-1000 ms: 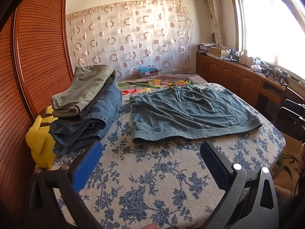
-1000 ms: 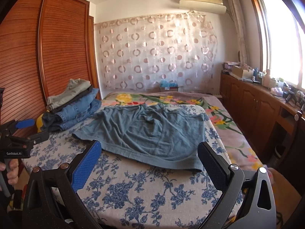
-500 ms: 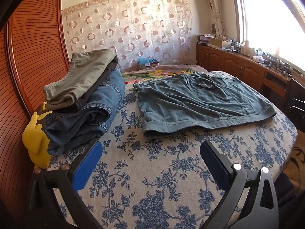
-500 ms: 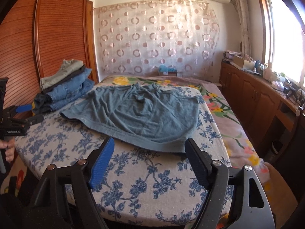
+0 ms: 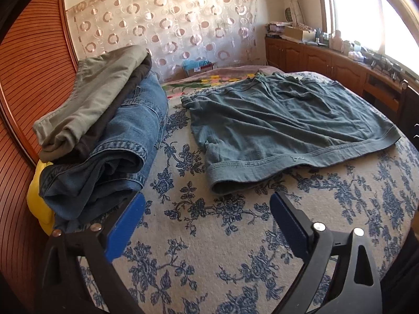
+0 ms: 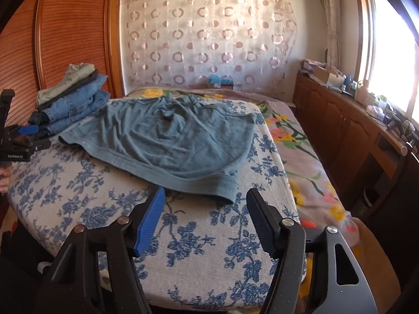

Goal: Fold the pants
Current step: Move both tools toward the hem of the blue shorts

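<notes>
The teal shorts (image 6: 167,141) lie flat, mid-bed. Both grippers, left gripper (image 5: 207,209) and right gripper (image 6: 205,204), have just been closing yet remain spread, empty. Pinch each near hem corner squarely.

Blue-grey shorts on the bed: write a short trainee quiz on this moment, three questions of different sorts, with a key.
1. True or false: the blue-grey shorts lie spread flat on the floral bedspread.
2. What tops the stack of folded clothes? A) olive trousers B) a red towel C) a white shirt
3. Fill in: the right gripper has nothing between its pads, so it is ____.

Key: 1 true; 2 A; 3 open
</notes>
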A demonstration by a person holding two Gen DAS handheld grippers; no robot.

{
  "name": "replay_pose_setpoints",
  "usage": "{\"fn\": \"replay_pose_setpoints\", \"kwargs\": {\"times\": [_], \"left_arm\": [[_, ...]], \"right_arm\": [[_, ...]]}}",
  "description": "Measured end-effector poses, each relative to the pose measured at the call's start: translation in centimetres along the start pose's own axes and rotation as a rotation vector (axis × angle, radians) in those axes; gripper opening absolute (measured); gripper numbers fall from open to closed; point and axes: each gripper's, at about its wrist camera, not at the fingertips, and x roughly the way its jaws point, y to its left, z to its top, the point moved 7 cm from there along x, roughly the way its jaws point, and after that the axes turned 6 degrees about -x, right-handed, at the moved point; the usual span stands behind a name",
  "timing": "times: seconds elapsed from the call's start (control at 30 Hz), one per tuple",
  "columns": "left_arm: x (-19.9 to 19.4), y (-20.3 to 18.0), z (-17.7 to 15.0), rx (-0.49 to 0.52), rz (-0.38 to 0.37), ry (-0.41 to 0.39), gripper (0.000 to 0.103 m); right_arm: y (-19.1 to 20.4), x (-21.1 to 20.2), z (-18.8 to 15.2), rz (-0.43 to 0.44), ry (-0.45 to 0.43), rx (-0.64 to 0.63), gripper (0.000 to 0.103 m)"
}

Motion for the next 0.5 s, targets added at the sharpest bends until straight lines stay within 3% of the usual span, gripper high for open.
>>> {"fn": "replay_pose_setpoints", "kwargs": {"times": [0.17,0.5], "left_arm": [[1.7,0.2,0.3,0.01,-0.009,0.042,0.079],[4.0,0.7,0.3,0.019,0.02,0.085,0.078]], "right_arm": [[-0.7,0.9,-0.7,-0.003,0.026,0.001,0.063],[-2.7,2.9,-1.7,-0.032,0.099,-0.005,0.056]]}}
